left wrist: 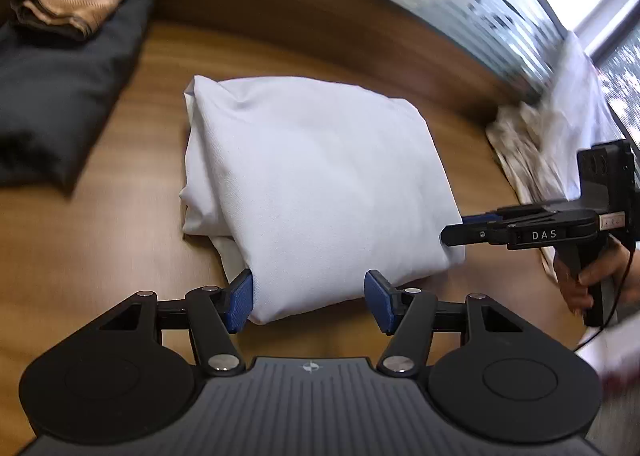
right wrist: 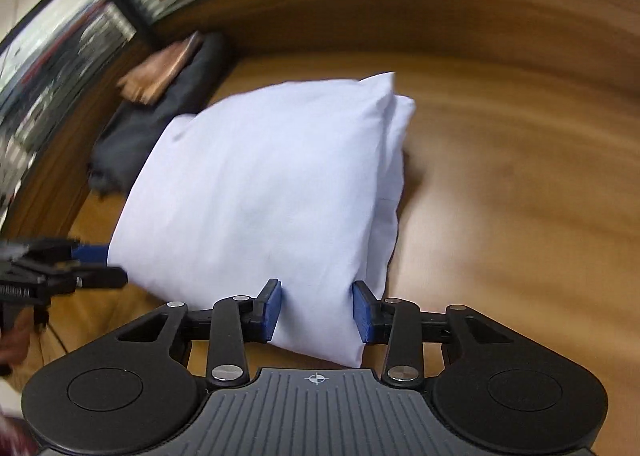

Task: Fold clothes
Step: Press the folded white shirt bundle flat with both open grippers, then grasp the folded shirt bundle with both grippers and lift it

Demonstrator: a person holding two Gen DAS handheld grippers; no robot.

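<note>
Left gripper (left wrist: 310, 298) and right gripper (right wrist: 316, 308) jaws parted, straddling folded white cloth bundle (left wrist: 316, 176) (corners between pads) on brown wooden table (left wrist: 120, 256).

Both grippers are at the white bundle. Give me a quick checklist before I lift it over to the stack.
1. Left gripper astride the white bundle's near edge: ok, though the pads are wide and look not yet closed.
2. Right gripper on the bundle: ok, cloth sits between its pads; firm pinch: cannot tell.
3. Bundle folded: ok, but loose layers poke out on one side.
4. Stack ready: ok, tan cloth lies folded on the dark garment.
5. Table path to the stack: ok, bare wood.
6. Crumpled pile apart from the bundle: ok.
</note>
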